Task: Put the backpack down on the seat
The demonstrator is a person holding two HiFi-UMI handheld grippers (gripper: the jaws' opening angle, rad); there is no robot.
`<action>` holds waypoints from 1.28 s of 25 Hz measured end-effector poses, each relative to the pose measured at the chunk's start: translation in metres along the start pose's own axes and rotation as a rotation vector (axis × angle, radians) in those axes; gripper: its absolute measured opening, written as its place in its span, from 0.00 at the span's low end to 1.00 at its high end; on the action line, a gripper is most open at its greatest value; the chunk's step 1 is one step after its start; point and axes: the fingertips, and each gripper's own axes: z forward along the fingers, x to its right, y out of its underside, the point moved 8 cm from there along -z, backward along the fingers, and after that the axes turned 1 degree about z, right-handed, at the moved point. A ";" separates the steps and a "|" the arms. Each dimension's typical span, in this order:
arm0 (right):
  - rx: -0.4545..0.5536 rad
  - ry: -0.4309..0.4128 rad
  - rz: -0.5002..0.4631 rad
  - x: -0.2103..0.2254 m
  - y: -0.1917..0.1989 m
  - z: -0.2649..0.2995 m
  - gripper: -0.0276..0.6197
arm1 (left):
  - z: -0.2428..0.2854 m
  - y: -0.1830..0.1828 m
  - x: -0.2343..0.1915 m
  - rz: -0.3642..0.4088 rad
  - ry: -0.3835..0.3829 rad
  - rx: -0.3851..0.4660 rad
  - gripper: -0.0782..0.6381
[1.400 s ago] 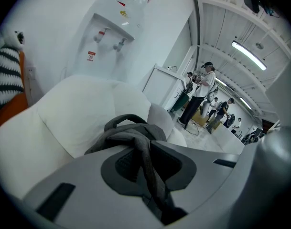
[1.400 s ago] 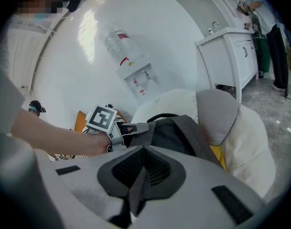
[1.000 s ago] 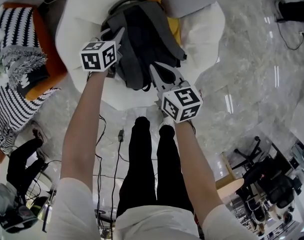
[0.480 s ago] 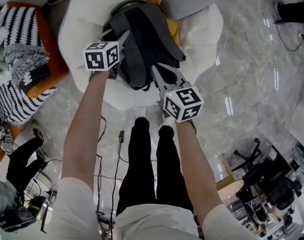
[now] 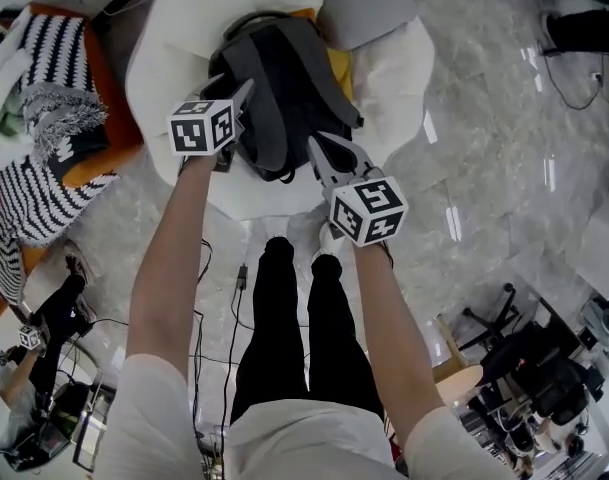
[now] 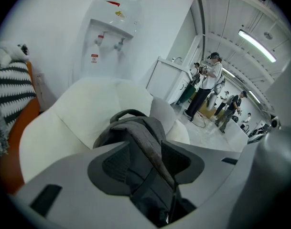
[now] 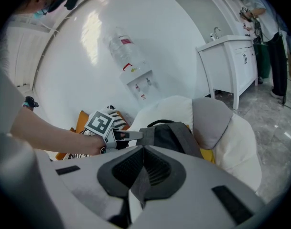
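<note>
The dark grey backpack (image 5: 284, 78) lies on the seat of a white armchair (image 5: 174, 48). My left gripper (image 5: 234, 83) is at its left side. In the left gripper view that gripper (image 6: 147, 151) is open. Its jaws have just been opening, and a grey backpack strap (image 6: 150, 142) runs loose between the pads without being pressed. My right gripper (image 5: 316, 148) sits at the pack's near edge. In the right gripper view it (image 7: 143, 163) is shut on a thin grey strap (image 7: 138, 187), with the backpack (image 7: 174, 135) and the left gripper (image 7: 128, 136) beyond.
A grey cushion (image 5: 369, 3) and a yellow one (image 5: 339, 63) lean at the armchair's right. An orange chair with striped blankets (image 5: 44, 88) stands to the left. A water dispenser (image 6: 112, 27) is behind. Cables (image 5: 199, 298) cross the marble floor. People (image 6: 210, 85) stand far off.
The left gripper's jaws have spread apart and no longer clamp the backpack. Both grippers have drawn back a little toward the person. The backpack stays on the seat.
</note>
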 end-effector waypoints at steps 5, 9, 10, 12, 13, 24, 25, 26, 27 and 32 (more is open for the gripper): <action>0.006 0.002 -0.012 -0.007 -0.007 -0.024 0.08 | -0.027 0.000 0.011 -0.009 -0.017 0.007 0.39; 0.006 -0.001 -0.020 -0.011 -0.011 -0.046 0.08 | -0.050 -0.004 0.025 -0.015 -0.032 0.029 0.39; 0.008 -0.003 -0.023 -0.013 -0.012 -0.051 0.08 | -0.056 -0.005 0.029 -0.013 -0.034 0.034 0.39; 0.012 -0.007 -0.029 -0.018 -0.015 -0.062 0.08 | -0.068 -0.006 0.037 -0.008 -0.035 0.045 0.38; 0.014 -0.009 -0.033 -0.020 -0.016 -0.068 0.08 | -0.075 -0.007 0.042 -0.004 -0.036 0.052 0.38; 0.056 -0.032 -0.057 -0.032 -0.031 -0.154 0.08 | -0.164 -0.011 0.134 0.073 -0.022 0.107 0.16; 0.061 -0.034 -0.061 -0.033 -0.032 -0.165 0.08 | -0.173 -0.011 0.144 0.077 -0.022 0.111 0.16; 0.065 -0.036 -0.065 -0.035 -0.034 -0.177 0.08 | -0.182 -0.011 0.154 0.079 -0.022 0.115 0.16; 0.069 -0.038 -0.070 -0.036 -0.036 -0.189 0.08 | -0.191 -0.011 0.163 0.079 -0.023 0.121 0.15; 0.096 -0.057 -0.098 -0.046 -0.047 -0.239 0.08 | -0.232 -0.014 0.208 0.077 -0.035 0.154 0.13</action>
